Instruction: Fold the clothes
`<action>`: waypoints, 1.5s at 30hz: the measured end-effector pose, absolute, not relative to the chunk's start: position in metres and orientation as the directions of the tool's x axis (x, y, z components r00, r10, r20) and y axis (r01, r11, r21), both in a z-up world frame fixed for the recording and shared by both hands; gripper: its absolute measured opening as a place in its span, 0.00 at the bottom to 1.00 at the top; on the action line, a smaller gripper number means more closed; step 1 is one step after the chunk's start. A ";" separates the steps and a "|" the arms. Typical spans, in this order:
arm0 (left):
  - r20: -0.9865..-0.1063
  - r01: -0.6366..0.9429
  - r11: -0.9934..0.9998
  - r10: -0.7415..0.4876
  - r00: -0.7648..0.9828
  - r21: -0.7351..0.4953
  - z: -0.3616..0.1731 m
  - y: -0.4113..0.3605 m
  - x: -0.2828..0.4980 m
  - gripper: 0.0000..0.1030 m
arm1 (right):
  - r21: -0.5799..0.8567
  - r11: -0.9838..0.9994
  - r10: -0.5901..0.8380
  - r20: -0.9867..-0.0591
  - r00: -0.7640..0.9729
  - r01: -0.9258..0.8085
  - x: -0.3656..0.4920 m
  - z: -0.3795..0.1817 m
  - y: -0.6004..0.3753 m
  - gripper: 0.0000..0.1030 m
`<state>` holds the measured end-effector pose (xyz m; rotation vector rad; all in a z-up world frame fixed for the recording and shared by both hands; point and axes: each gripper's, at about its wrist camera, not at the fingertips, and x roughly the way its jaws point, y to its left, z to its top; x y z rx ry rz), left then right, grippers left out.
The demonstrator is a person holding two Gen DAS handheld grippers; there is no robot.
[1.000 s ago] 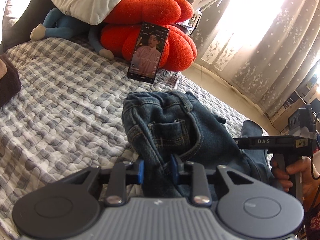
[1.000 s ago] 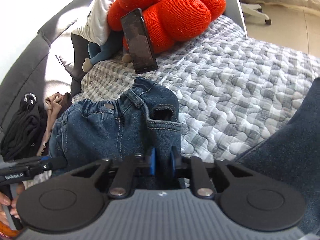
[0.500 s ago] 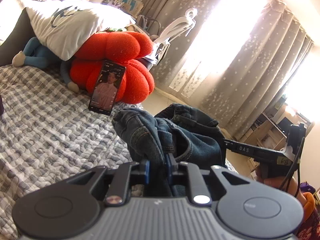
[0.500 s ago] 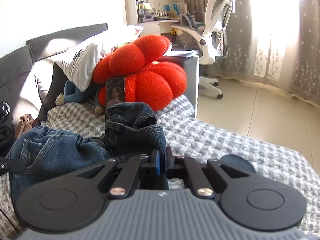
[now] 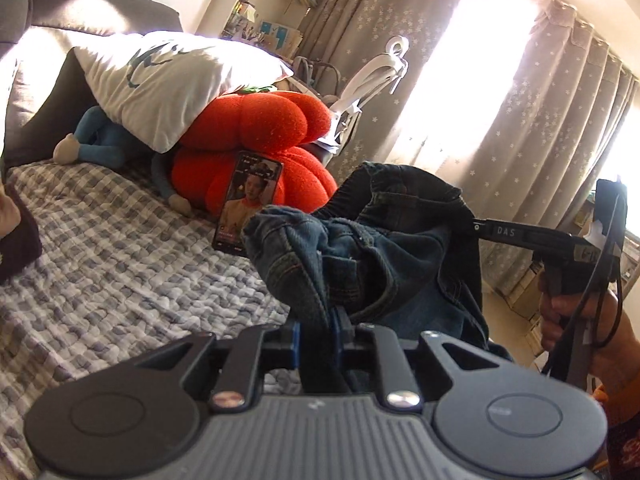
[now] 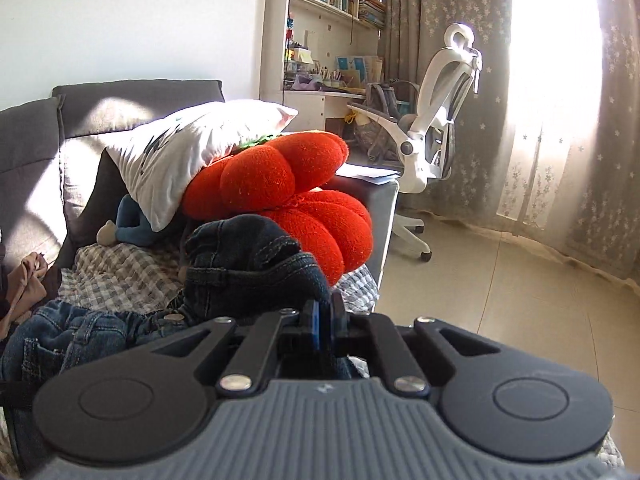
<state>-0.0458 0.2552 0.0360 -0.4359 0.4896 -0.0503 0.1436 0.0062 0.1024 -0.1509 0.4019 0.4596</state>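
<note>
We hold jeans [image 5: 384, 248] aloft above checked bedspread [image 5: 100, 264], waistband bunched between left gripper [image 5: 316, 330] and right gripper [image 6: 324, 320], both clamped on denim; legs hang below, out of sight.

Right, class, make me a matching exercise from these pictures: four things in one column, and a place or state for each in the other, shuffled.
Things:
1. jeans
2. phone
3. white pillow
4. office chair

Places or states:
A. leaning against the red cushion
B. on the tiled floor by the desk
C. lying on top of the red cushion
D. pinched in both tongs

Pairs: 1-D, 2-A, 3-C, 4-B
</note>
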 end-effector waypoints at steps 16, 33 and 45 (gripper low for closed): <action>-0.538 -0.373 0.814 0.090 0.838 -0.446 -0.018 0.358 -0.069 0.14 | -0.108 0.757 0.541 -0.450 0.711 -0.644 0.166 0.053 0.169 0.06; -0.643 -0.447 0.793 0.093 0.760 -0.414 -0.029 0.367 -0.059 0.48 | -0.105 0.726 0.530 -0.546 0.649 -0.680 0.162 0.033 0.185 0.49; -0.585 -0.353 0.878 0.107 0.804 -0.325 0.014 0.326 -0.042 0.74 | -0.177 0.822 0.364 -0.569 0.737 -0.542 0.163 0.042 0.093 0.50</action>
